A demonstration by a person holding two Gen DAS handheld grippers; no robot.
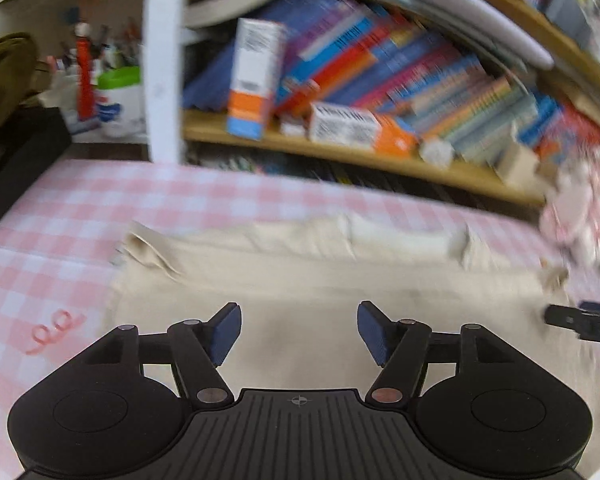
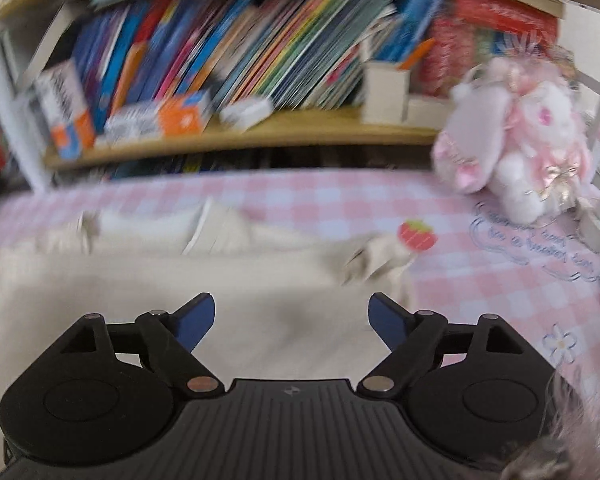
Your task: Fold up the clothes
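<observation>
- Both tongs we hold released: left tongs (image 1: 299, 330) and right tongs (image 2: 292, 322) hover over the cream garment (image 1: 320, 280), grasping nothing.
- We see the garment lying on the pink checked counter (image 1: 60, 240).
- Beyond the garment stands a bookshelf (image 2: 240, 136); a plush toy (image 2: 516, 140) sits to its right.

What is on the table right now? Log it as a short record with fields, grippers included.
surface: pink checked tablecloth
garment: beige garment, lying flat, partly folded, edges rumpled
left gripper: open, empty, above the garment
right gripper: open, empty, above the garment
right of garment: pink plush toy on the cloth
behind: wooden shelf with leaning books
image quality: motion-blurred, fine detail unclear
</observation>
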